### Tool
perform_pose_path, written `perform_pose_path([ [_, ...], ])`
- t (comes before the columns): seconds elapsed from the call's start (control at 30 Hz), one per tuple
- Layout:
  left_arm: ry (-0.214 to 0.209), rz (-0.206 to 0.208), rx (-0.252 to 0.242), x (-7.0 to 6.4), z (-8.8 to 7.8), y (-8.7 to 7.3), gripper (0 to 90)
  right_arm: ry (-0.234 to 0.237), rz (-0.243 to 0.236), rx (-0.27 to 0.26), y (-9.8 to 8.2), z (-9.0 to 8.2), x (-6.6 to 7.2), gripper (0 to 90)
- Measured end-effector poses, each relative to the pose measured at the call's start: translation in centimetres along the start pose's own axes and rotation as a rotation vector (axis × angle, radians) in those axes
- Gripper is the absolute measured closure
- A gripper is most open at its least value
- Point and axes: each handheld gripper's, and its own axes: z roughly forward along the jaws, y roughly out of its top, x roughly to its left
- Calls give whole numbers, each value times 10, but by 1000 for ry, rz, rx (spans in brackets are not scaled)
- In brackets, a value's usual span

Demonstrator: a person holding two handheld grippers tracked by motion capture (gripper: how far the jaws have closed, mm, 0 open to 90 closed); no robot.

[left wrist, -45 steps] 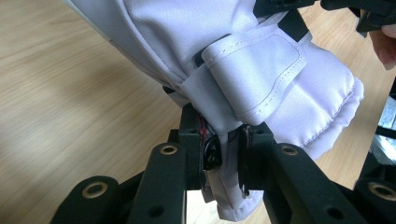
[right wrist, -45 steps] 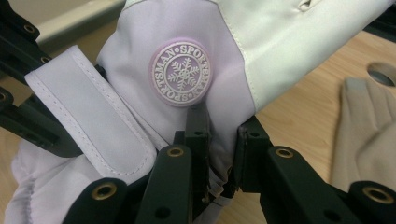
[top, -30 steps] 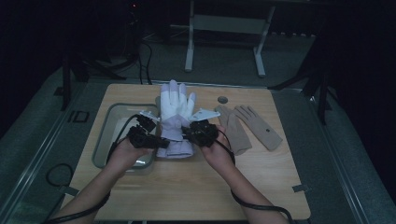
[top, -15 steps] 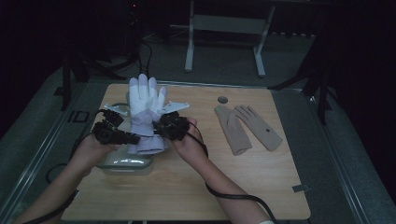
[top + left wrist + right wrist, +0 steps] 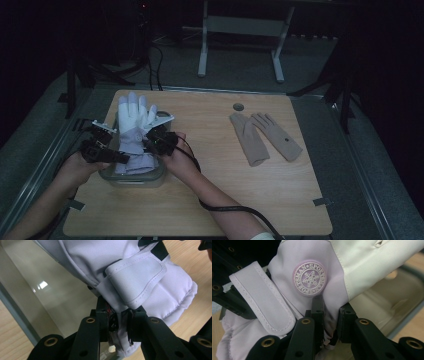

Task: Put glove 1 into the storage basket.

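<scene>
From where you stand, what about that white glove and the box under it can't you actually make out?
- Clear box, high view: the inside is covered by the white glove.
- Glove cuff, left gripper view: the pinched fold disappears between the left tool jaws.
- Glove fingers, right gripper view: cut off by the top edge above the right tool.
- Tan gloves, high view: the small dark mark is too small to identify.

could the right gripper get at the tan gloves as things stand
Probably not yet: the right gripper is shut on the white glove over the clear bin, as is the left gripper. Bare tabletop separates it from the tan gloves, so once freed the way looks open.
</scene>
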Motion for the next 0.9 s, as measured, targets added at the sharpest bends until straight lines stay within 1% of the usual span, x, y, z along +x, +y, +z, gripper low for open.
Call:
perform_pose_path([
  [0.1,-7,-13,27,2,11,-3,754,8,25,38,-10,11,-1,782],
  [0.23,-8,-3,66,4,23,-5,753,37,66,73,-22,20,-7,781],
  [0.27,-9,-12,72,4,27,-5,752,37,68,82,-24,21,-8,780],
  [0.3,-11,-12,79,4,30,-6,751,35,70,92,-25,22,-8,780],
  [0.37,-15,-16,87,4,35,-7,749,33,76,123,-28,25,-9,779],
  [0.43,-22,-33,86,6,38,-8,742,37,95,141,-28,27,-11,778],
  [0.47,-23,-37,85,7,39,-9,734,34,88,149,-27,27,-11,776],
  [0.53,-19,-37,97,8,41,-10,716,34,94,177,-25,29,-11,766],
  [0.57,-24,-51,99,8,43,-10,706,35,98,189,-24,30,-11,756],
  [0.6,-32,-57,102,9,45,-11,703,34,103,212,-23,32,-12,745],
  [0.63,-36,-53,106,11,45,-11,702,33,100,223,-22,33,-12,729],
  [0.7,-39,-64,105,11,45,-11,701,28,95,231,-20,33,-11,696],
  [0.73,-39,-68,106,12,45,-11,696,27,87,231,-19,32,-11,663],
  [0.77,-39,-73,106,11,46,-11,692,26,82,228,-18,31,-11,616],
  [0.8,-35,-75,109,11,46,-11,691,19,64,222,-16,29,-11,510],
  [0.83,-34,-81,112,11,47,-11,682,7,37,223,-15,28,-11,487],
  [0.87,-33,-83,113,11,47,-11,673,26,27,223,-13,27,-12,429],
  [0.9,-27,-86,110,11,48,-10,660,36,25,218,-13,26,-12,387],
])
